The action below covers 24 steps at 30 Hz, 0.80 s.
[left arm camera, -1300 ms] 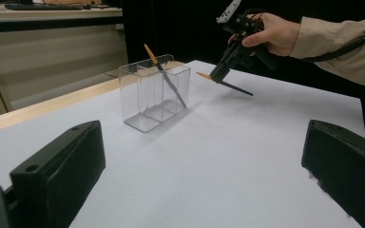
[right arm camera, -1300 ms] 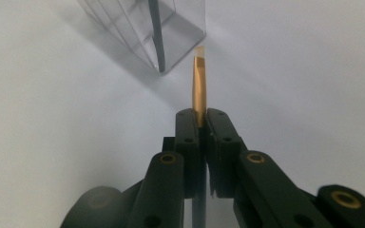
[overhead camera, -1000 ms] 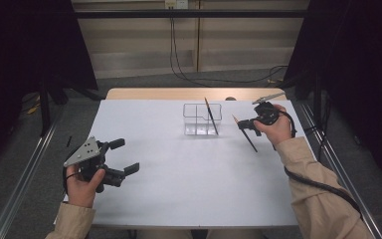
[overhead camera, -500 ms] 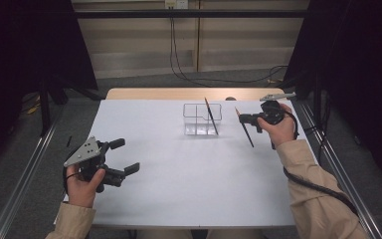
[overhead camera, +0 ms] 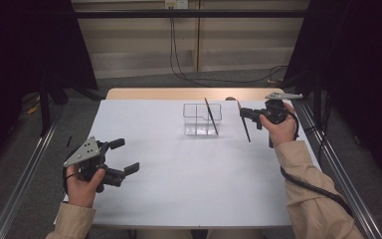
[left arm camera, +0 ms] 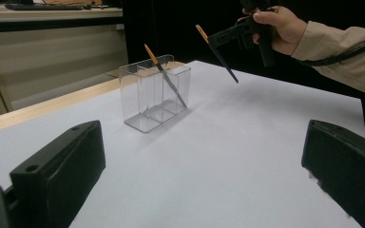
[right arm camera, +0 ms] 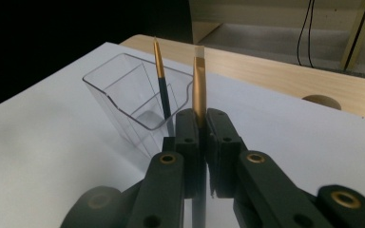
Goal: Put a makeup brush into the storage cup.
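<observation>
White counter carries a clear holder (overhead camera: pixel 202 119) with one brush (overhead camera: pixel 211 116) leaning inside; the right claw (overhead camera: pixel 244 112), pinching a second brush (overhead camera: pixel 244 128) just beside it, should carry it over a compartment, handle down, while the left claw (overhead camera: pixel 124 156) rests spread.

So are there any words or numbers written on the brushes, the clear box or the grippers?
None: no word, number or sign can be read anywhere.
The held brush in the right hand-held gripper: plain gold band, no print visible.
The brush in the box: no print visible.
The clear box: no label.
The left hand-held gripper: its grey plate is blank.
</observation>
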Motion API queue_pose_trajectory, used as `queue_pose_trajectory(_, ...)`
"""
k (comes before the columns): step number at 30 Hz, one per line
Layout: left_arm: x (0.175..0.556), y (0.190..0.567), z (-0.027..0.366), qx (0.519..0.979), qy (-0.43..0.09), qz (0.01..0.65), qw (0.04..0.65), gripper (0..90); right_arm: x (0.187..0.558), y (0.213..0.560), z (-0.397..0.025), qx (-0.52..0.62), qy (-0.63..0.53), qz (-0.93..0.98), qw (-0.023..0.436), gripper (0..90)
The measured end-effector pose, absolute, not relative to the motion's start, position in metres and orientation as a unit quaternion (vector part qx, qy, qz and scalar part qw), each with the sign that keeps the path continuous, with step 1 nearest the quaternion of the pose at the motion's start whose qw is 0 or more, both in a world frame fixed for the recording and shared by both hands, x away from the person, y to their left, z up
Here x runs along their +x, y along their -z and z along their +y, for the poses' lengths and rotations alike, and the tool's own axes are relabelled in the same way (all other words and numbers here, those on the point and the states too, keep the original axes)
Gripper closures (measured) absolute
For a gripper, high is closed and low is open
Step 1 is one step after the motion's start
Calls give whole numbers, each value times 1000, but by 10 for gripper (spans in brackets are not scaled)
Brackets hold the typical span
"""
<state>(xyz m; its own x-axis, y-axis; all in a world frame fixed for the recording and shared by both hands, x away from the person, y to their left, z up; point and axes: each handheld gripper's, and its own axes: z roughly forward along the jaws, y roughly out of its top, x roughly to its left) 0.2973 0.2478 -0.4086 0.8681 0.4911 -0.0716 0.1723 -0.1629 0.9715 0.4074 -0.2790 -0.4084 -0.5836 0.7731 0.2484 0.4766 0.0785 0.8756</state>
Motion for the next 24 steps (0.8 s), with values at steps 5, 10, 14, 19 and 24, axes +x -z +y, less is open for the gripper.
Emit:
queue_pose_trajectory(5,297,408,248,751,-131,220,608,6,406,406,-279,431,-542,706,148,842)
queue_pose_trajectory(10,297,408,248,752,-131,220,608,6,404,404,-277,425,-557,697,155,842)
queue_pose_trajectory(14,297,408,249,750,-131,219,610,6,403,402,-276,420,-568,688,165,843)
queue_pose_trajectory(19,297,408,249,750,-133,221,609,6,403,399,-275,415,-583,677,173,843)
queue_pose_trajectory(24,297,408,249,750,-132,221,609,6,402,396,-275,412,-592,669,180,842)
